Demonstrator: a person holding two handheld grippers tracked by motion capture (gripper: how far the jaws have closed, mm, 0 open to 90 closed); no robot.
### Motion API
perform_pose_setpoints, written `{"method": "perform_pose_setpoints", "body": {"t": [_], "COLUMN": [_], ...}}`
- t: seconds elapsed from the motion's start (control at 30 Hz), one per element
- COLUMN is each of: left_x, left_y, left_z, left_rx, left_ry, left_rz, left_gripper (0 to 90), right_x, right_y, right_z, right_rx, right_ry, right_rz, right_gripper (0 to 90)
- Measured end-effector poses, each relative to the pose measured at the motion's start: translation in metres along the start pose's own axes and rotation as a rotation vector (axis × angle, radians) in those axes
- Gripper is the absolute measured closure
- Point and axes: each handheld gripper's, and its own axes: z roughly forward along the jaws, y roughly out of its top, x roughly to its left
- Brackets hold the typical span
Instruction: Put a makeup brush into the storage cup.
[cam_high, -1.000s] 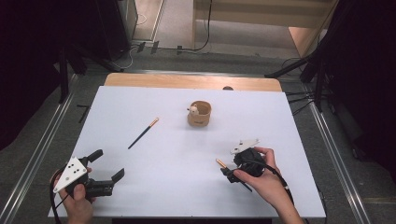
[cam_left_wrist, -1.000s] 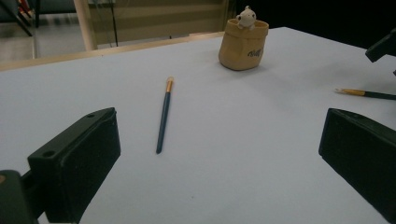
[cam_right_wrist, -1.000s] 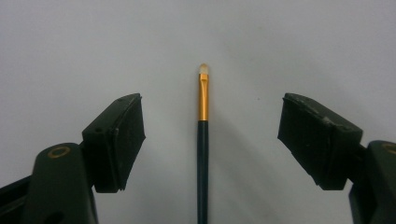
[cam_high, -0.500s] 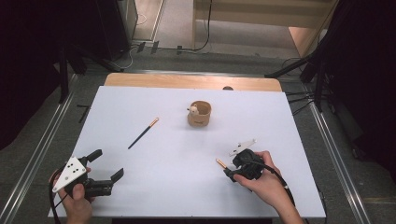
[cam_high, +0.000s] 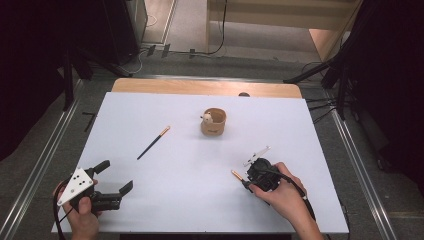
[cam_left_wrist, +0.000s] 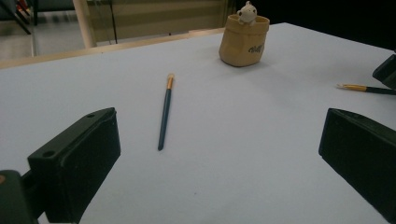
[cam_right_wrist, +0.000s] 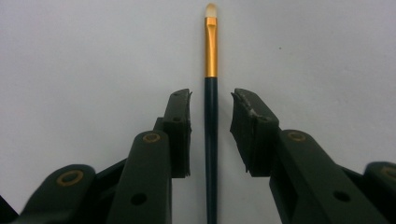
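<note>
Jaws of the right gripper (cam_right_wrist: 211, 133) have just been closing and now stand narrow on either side of a dark-handled brush (cam_right_wrist: 211, 116), not yet pressing it; its gold ferrule and pale tip lie ahead of the fingertips on the white table (cam_high: 190, 200). Left gripper (cam_high: 116, 176) gapes wide, with a second brush (cam_left_wrist: 165, 112) lying ahead between its jaws and a tan pot (cam_left_wrist: 243, 39) farther off.

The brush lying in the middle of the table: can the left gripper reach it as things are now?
Probably yes. The left gripper is open, and bare white table lies between it and the brush. The right gripper is busy over the other brush, well aside.
</note>
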Motion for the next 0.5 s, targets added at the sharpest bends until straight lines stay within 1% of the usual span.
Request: {"method": "perform_pose_setpoints", "body": {"t": [0.07,0.17,0.2,0.23,0.27,0.33,0.4,0.47,0.5], "left_x": [0.000,0.000,0.000,0.000,0.000,0.000,0.000,0.000,0.000], "left_y": [0.000,0.000,0.000,0.000,0.000,0.000,0.000,-0.001,-0.001], "left_z": [0.000,0.001,0.001,0.001,0.001,0.001,0.001,0.001,0.001], "left_rx": [0.001,0.003,0.003,0.005,0.005,0.004,0.003,0.002,0.002], "left_ry": [-0.001,-0.001,-0.001,-0.001,-0.001,0.001,0.000,0.000,0.000], "left_rz": [-0.001,0.002,0.002,0.004,0.004,0.002,0.001,0.001,0.001], "left_gripper": [0.0,0.0,0.0,0.0,0.0,0.0,0.0,0.0,0.0], "right_x": [0.000,-0.001,-0.001,-0.001,0.000,0.001,0.002,0.002,0.002], "right_y": [0.001,0.003,0.003,0.003,0.004,0.005,0.006,0.006,0.006], "right_z": [0.001,0.003,0.003,0.003,0.005,0.008,0.010,0.012,0.013], "right_rx": [0.008,0.020,0.020,0.025,0.038,0.047,0.061,0.065,0.071], "right_ry": [-0.001,-0.022,-0.022,-0.014,-0.016,-0.017,-0.016,-0.017,-0.015], "right_rz": [0.007,0.027,0.027,0.037,0.039,0.032,0.039,0.029,0.026], "right_gripper": [70.0,71.4,71.4,73.5,74.3,75.6,76.2,76.5,78.2]}}
